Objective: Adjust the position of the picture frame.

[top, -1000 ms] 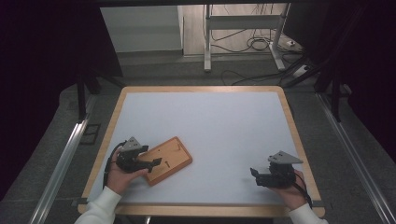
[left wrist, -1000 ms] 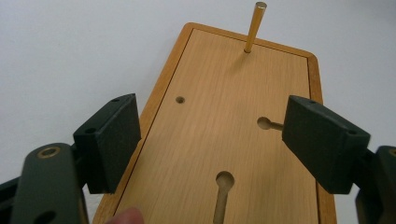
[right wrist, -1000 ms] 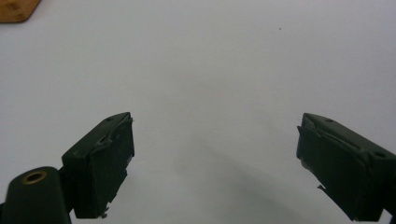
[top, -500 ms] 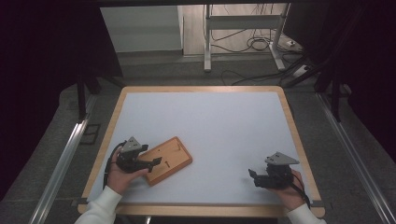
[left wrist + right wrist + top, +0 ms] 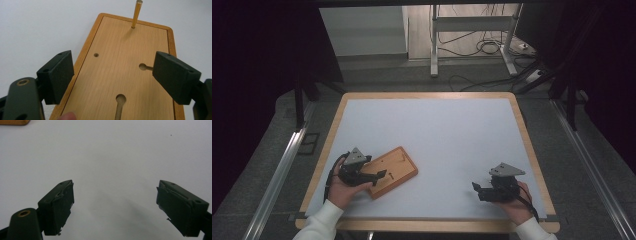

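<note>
Left gripper (image 5: pixel 373 176) jaws wide open over the wooden board (image 5: pixel 125 75), gripping nothing; right gripper (image 5: pixel 479 191) likewise open, empty, above bare surface (image 5: pixel 437 130). Could knock the thin upright peg (image 5: pixel 136 13) or skid the board if closed carelessly.

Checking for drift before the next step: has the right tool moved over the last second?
Yes, slightly. The right tool has slid nearer the wooden table rim on the person's side, away from the rectangular wooden board.

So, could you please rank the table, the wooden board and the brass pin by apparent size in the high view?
1. Table, by far the largest.
2. Wooden board.
3. Brass pin, barely visible there.
</note>
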Demonstrator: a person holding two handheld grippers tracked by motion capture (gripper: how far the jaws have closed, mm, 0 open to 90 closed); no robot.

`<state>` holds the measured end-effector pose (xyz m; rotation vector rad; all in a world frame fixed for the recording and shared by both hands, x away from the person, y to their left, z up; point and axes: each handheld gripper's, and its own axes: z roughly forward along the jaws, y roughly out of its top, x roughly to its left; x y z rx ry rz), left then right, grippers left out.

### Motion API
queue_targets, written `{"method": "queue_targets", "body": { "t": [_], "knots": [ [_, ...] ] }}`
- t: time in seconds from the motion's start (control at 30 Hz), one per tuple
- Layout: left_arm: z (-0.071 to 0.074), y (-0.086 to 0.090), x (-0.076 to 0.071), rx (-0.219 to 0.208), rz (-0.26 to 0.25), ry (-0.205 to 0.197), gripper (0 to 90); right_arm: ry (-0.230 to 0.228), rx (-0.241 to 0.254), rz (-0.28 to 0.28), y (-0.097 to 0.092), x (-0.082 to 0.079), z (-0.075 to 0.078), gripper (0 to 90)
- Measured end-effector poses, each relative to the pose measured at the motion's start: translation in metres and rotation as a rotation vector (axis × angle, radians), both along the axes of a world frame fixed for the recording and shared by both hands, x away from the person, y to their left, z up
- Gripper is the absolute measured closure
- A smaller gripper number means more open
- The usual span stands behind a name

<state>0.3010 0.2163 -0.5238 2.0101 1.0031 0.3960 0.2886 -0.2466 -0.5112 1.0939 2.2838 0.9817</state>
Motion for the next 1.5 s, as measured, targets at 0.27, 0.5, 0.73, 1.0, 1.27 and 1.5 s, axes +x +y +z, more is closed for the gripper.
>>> {"method": "queue_targets", "body": {
  "t": [0.27, 0.5, 0.73, 1.0, 1.27, 1.5],
  "knots": [
    [0.000, 0.003, -0.003, -0.007, 0.011, -0.009, 17.2, 0.002, 0.018, 0.008, 0.011, 0.002, 0.003, 15.7],
    [0.002, 0.002, -0.004, -0.033, -0.004, -0.010, 18.2, -0.029, -0.016, 0.045, 0.032, 0.004, 0.007, 16.3],
    [0.001, 0.003, -0.003, -0.037, 0.003, -0.002, 19.2, -0.018, 0.007, 0.066, 0.050, 0.015, 0.010, 16.3],
    [0.001, 0.003, -0.004, -0.037, 0.004, 0.003, 20.1, -0.029, 0.004, 0.128, 0.085, 0.022, 0.016, 18.2],
    [-0.001, 0.006, -0.001, -0.052, 0.011, 0.016, 20.1, -0.035, -0.004, 0.166, 0.115, 0.026, 0.012, 18.9],
    [0.001, 0.006, -0.003, -0.045, 0.014, 0.004, 19.8, -0.024, 0.000, 0.194, 0.133, 0.028, 0.008, 20.5]
  ]
}}
